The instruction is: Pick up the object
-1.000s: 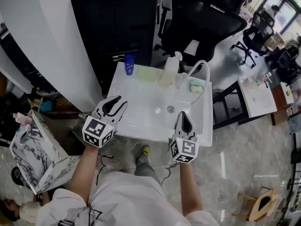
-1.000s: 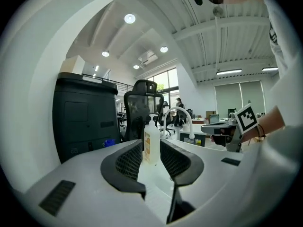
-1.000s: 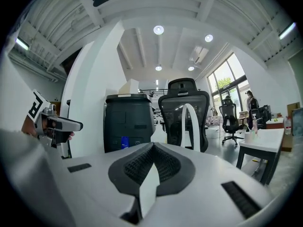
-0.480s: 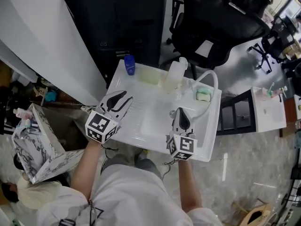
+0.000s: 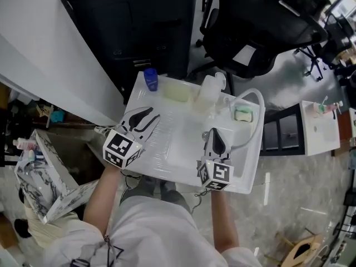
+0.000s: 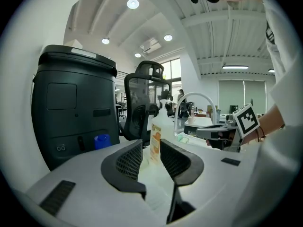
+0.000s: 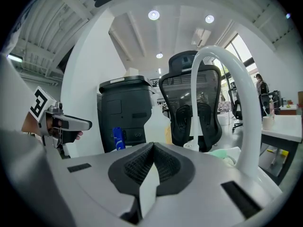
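Over the white sink (image 5: 183, 143), you are holding both grippers low, apart from each other. Your left gripper (image 5: 149, 115) is pointing toward the far edge with its jaws moderately apart, and nothing is sitting between them. Your right gripper (image 5: 214, 133) is showing its jaws pressed together, empty. The pump bottle (image 5: 207, 93) is standing upright at the far edge of the sink, just beside the curved faucet (image 5: 253, 100) and not touching either gripper. A blue bottle (image 5: 150, 78) is standing at the far left corner.

The sink (image 5: 179, 139) bears, at its back, small bottle (image 5: 150, 78) left, pump bottle (image 5: 207, 92) centre, perhaps soap (image 5: 243, 114) right.
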Motion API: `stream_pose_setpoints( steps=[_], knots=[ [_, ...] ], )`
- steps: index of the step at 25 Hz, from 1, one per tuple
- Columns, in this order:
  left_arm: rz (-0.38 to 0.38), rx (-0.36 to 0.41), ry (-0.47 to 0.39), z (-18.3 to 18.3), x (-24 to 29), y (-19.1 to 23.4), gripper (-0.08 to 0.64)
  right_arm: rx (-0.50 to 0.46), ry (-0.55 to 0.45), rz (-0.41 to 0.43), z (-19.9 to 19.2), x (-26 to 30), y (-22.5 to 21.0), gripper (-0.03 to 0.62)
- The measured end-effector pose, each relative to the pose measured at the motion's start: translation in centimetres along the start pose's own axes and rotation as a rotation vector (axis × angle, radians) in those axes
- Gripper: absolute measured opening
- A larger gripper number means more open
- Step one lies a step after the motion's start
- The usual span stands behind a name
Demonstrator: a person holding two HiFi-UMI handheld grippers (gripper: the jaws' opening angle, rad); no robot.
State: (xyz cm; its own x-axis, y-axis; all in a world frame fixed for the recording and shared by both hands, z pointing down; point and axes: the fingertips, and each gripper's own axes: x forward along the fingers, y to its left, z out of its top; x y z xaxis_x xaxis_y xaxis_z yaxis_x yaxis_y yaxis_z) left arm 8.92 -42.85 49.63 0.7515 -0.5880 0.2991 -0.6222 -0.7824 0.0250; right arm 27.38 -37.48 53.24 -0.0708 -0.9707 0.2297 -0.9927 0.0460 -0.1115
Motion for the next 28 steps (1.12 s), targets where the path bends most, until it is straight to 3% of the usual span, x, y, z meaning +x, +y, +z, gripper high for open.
stream_pose_setpoints(
  steps=[12,24,28],
  knots=[
    [-0.112,0.115,0.135,-3.0,6.2,3.0,0.117,0.009,0.055,-0.05,-1.9,4.1,-0.4,0.002],
    [-0.204,0.369,0.356,-8.6,13.6,4.5,0.117,0.062,0.108,-0.07,-4.9,7.3,-2.1,0.002],
    [-0.242,0.497,0.445,-10.9,15.6,4.9,0.117,0.074,0.129,-0.076,-5.8,8.2,-2.3,0.003]
  ],
)
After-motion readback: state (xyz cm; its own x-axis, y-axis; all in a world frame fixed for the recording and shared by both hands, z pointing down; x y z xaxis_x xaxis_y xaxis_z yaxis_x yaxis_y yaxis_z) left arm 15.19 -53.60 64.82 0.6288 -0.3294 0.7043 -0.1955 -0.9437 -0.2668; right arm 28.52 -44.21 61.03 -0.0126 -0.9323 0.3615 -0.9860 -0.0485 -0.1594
